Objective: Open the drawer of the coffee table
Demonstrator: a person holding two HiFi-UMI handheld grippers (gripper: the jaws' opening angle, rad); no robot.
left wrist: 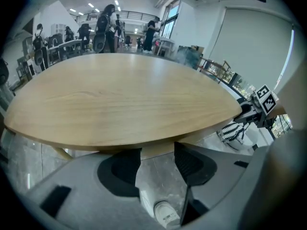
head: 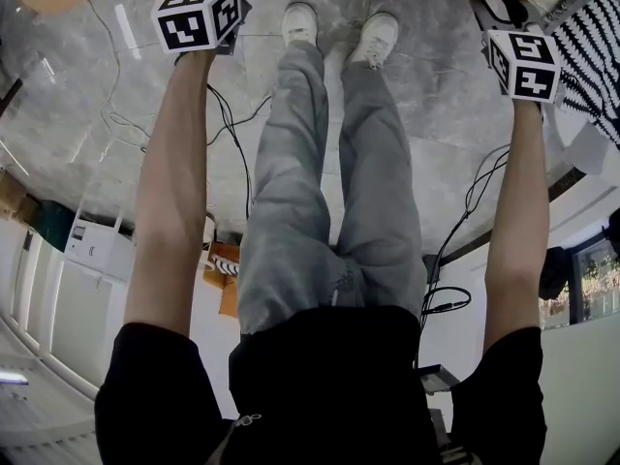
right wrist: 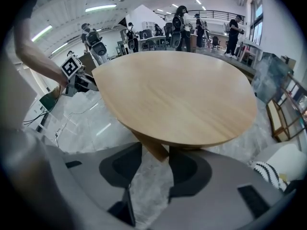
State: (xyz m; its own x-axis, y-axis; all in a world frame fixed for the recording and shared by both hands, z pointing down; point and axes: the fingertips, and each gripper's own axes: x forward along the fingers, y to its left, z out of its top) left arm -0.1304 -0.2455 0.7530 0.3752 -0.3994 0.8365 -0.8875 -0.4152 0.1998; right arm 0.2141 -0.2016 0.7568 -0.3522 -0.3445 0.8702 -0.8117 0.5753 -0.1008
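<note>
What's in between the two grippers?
In the head view, the person's white shoes and grey trouser legs stand on the marble floor between the left gripper and right gripper. Both grippers are open and empty.

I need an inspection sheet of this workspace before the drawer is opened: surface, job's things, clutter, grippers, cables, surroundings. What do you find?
Surface: coffee table top, light wood, nothing on it.
Job's things: drawer, not seen in any view.
Clutter: striped item on the floor beside the table.
Grippers: left hand-held gripper and right hand-held gripper, both open and empty, at the table edge.
Cables: black cables loose on the grey floor.
Surroundings: people standing beyond the table.
</note>
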